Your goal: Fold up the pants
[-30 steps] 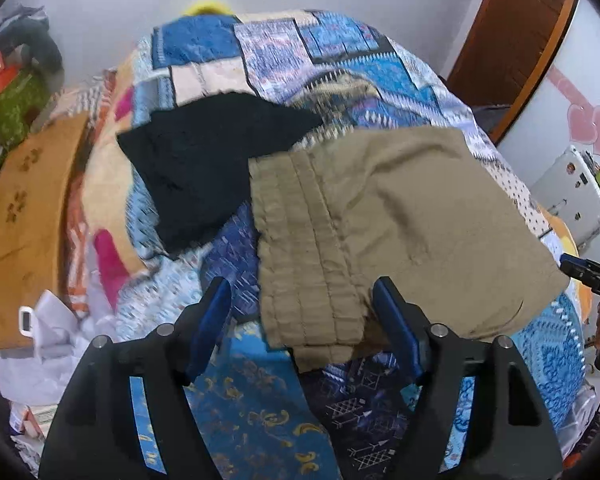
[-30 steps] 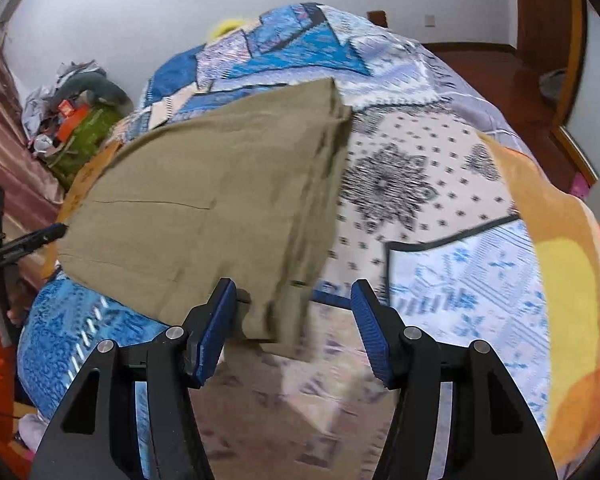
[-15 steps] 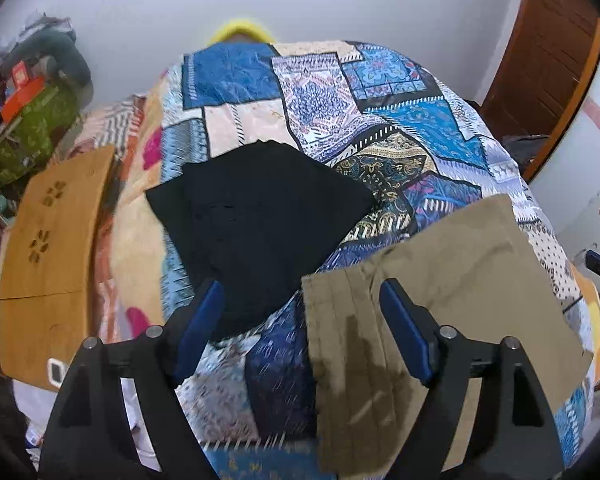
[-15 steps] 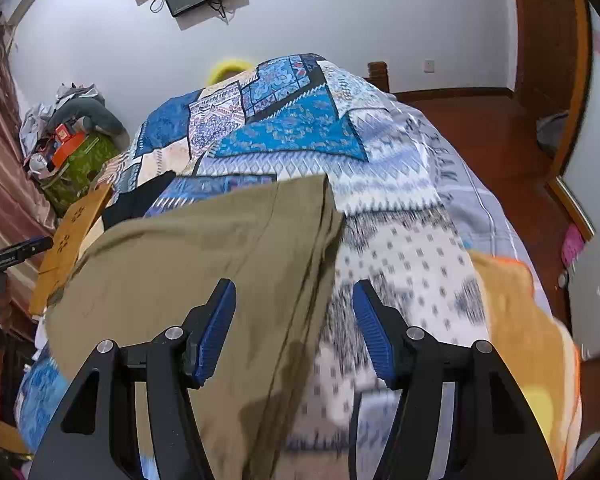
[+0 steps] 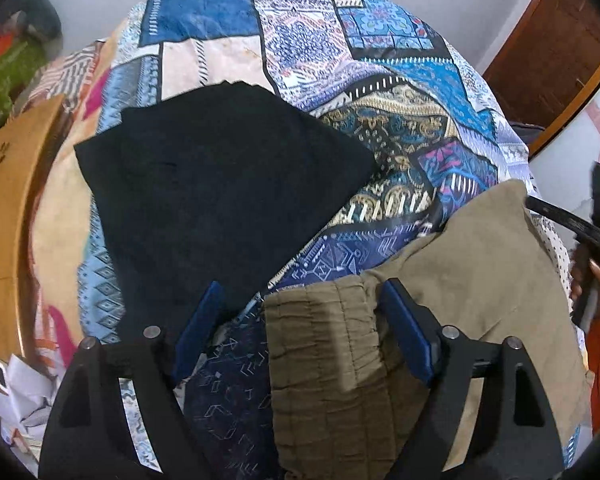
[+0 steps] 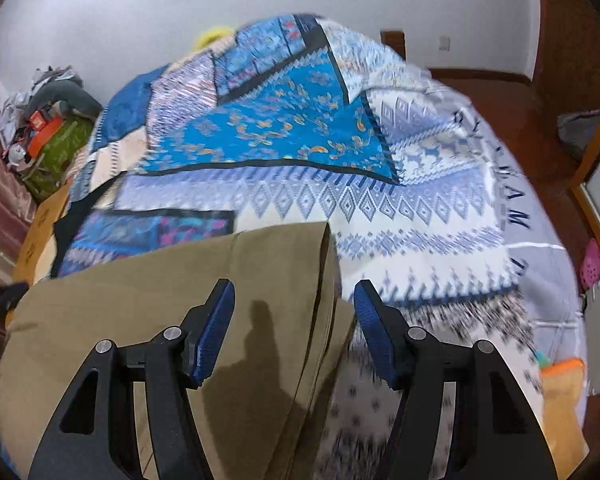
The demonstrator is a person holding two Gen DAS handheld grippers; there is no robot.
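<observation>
The olive pants (image 5: 452, 280) lie folded on the patterned bedspread (image 5: 380, 80). In the left wrist view their ribbed waistband (image 5: 320, 344) lies between the blue fingers of my left gripper (image 5: 300, 300), which is open above it. In the right wrist view the pants (image 6: 160, 300) fill the lower left, with their folded edge running between the fingers of my right gripper (image 6: 292, 300), which is open and empty. The right gripper also shows at the right edge of the left wrist view (image 5: 596, 232).
A folded black garment (image 5: 220, 184) lies on the bed left of the pants. A wooden board (image 5: 8, 208) leans at the bed's left side. Clutter (image 6: 44, 120) is piled by the far wall. A wooden door (image 5: 556, 52) and floor (image 6: 520, 112) are to the right.
Both grippers have moved forward and down over the pants, staying open. The waistband now sits between the left fingers; the pants' edge fills more of the right wrist view.
</observation>
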